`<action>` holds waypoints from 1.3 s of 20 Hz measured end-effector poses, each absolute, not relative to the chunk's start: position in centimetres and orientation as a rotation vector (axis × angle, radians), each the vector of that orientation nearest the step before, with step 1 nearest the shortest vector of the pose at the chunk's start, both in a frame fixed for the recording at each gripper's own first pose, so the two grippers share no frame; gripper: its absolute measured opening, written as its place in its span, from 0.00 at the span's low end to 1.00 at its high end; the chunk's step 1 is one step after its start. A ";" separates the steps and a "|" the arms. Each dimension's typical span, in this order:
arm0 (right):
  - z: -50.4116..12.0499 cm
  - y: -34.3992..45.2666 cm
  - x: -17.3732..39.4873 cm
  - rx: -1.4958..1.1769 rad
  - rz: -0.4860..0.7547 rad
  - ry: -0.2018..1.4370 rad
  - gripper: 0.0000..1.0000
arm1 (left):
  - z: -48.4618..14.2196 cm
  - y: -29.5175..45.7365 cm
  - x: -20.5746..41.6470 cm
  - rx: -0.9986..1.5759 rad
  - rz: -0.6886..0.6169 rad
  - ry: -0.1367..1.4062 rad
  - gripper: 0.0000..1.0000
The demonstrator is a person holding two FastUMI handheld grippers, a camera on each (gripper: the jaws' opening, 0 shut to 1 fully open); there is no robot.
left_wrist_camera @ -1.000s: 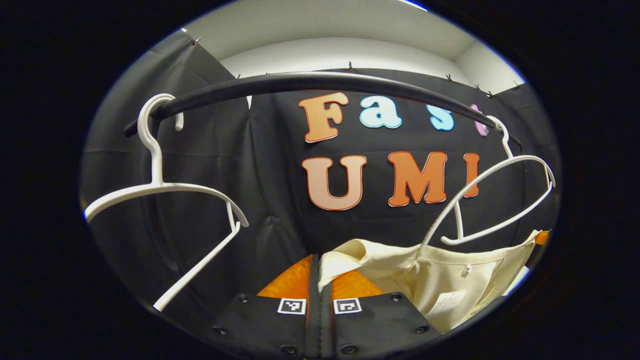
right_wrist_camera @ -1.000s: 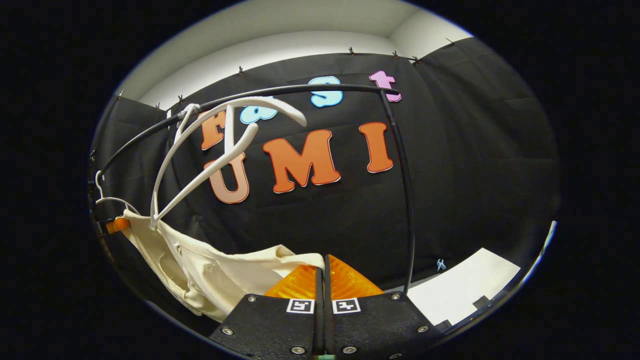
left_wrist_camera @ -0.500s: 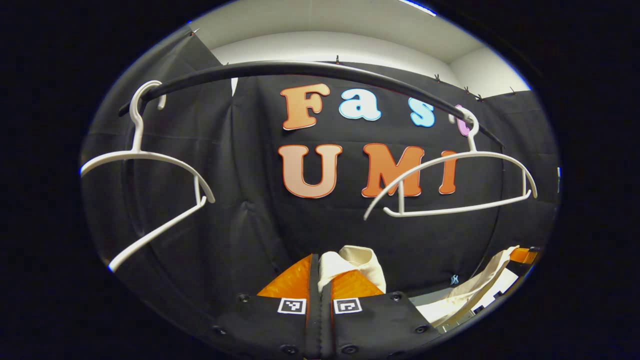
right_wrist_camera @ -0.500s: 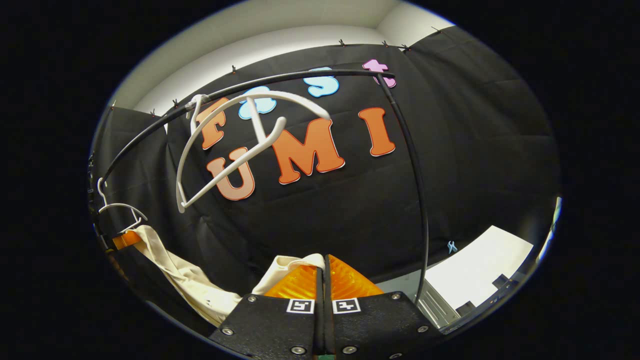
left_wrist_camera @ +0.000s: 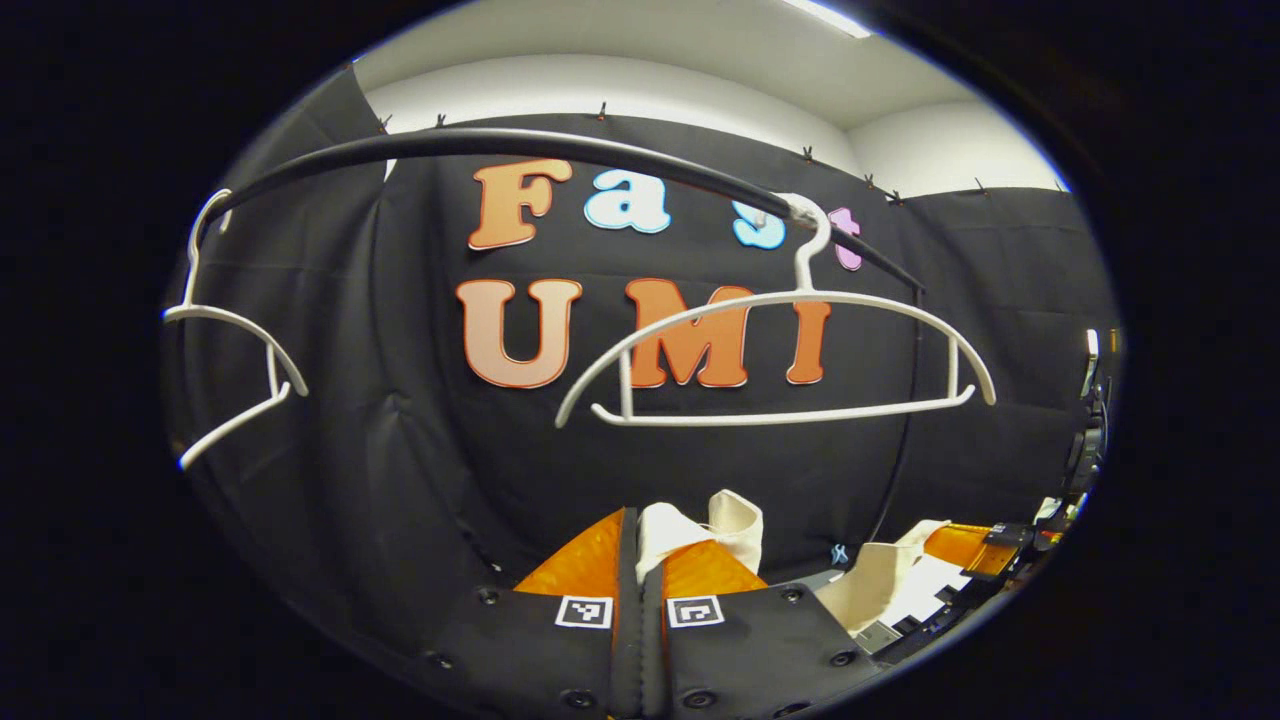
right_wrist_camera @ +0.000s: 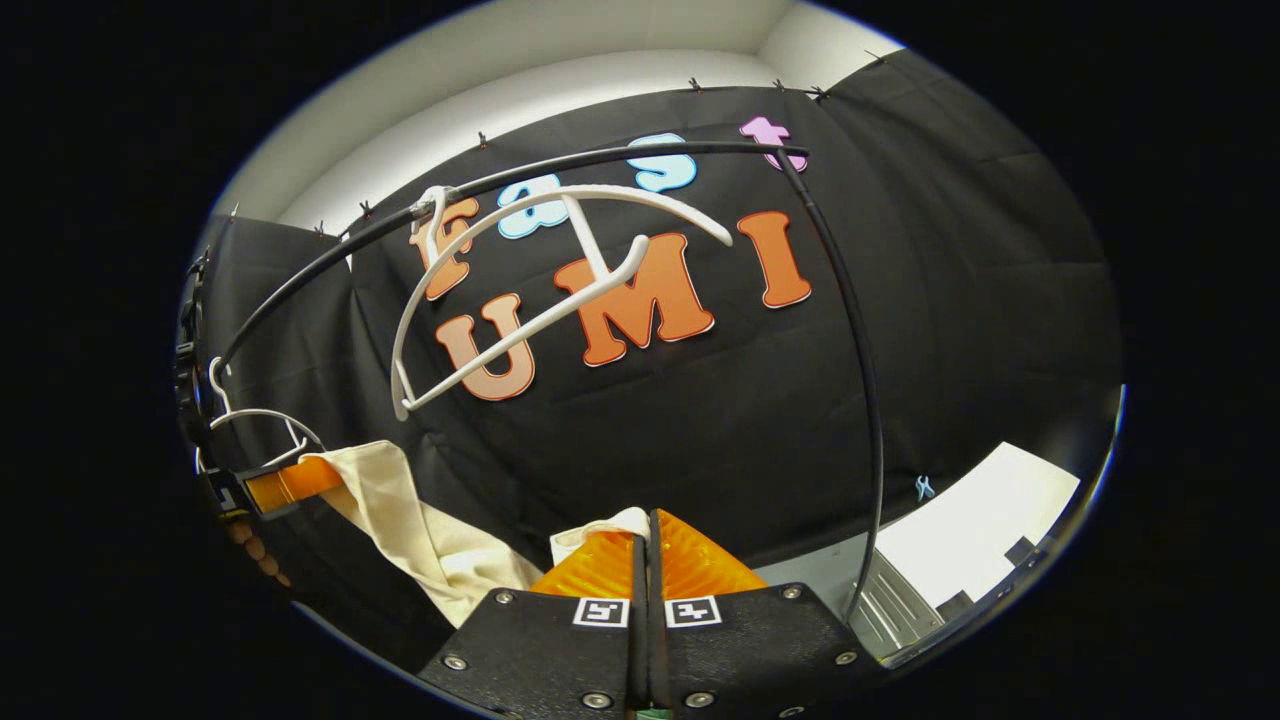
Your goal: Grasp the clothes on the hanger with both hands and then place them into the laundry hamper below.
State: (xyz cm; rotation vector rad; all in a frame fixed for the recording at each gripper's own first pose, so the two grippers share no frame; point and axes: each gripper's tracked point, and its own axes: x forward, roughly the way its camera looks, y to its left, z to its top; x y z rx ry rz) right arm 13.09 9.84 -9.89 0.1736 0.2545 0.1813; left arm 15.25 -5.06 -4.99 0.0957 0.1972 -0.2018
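Note:
The cream garment [right_wrist_camera: 420, 520] hangs off the hanger as a slack band stretched between my two grippers. My right gripper [right_wrist_camera: 648, 520] is shut on one end of it. My left gripper [left_wrist_camera: 640, 520] is shut on the other end, where a cream fold [left_wrist_camera: 735, 520] sticks up beside the fingers. In the right gripper view the left gripper [right_wrist_camera: 280, 485] shows at the far left, holding the cloth. In the left gripper view the right gripper [left_wrist_camera: 965, 545] shows at the lower right with cloth [left_wrist_camera: 870, 590] trailing from it. The white hanger [left_wrist_camera: 780, 350] hangs bare on the black rail [left_wrist_camera: 500, 150].
A second bare white hanger [left_wrist_camera: 235, 340] hangs near the rail's left end. The rail's upright post [right_wrist_camera: 850, 350] runs down on the right. A white panel [right_wrist_camera: 970, 520] and a grey metal piece [right_wrist_camera: 890, 600] lie low at the right.
The garment has slipped off the right-hand hanger, which now hangs bare and level. Both grippers have drawn the cloth down and away from the rail, still shut on it.

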 end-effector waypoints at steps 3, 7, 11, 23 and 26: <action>-11.4 10.4 12.9 0.192 0.183 0.275 0.00 | -7.4 -7.9 14.9 0.078 -0.255 0.251 0.06; -15.1 10.5 13.2 0.185 0.173 0.331 0.00 | -11.5 -9.5 15.5 0.067 -0.289 0.344 0.06; -19.5 9.7 13.2 0.174 0.140 0.410 0.00 | -17.9 -9.9 16.1 0.059 -0.290 0.487 0.06; -32.7 7.6 14.5 0.079 0.034 0.627 0.00 | -35.3 -10.6 14.8 0.152 -0.230 0.855 0.07; -34.4 7.3 14.9 0.022 0.018 0.663 0.00 | -38.0 -10.8 14.2 0.175 -0.220 0.913 0.07</action>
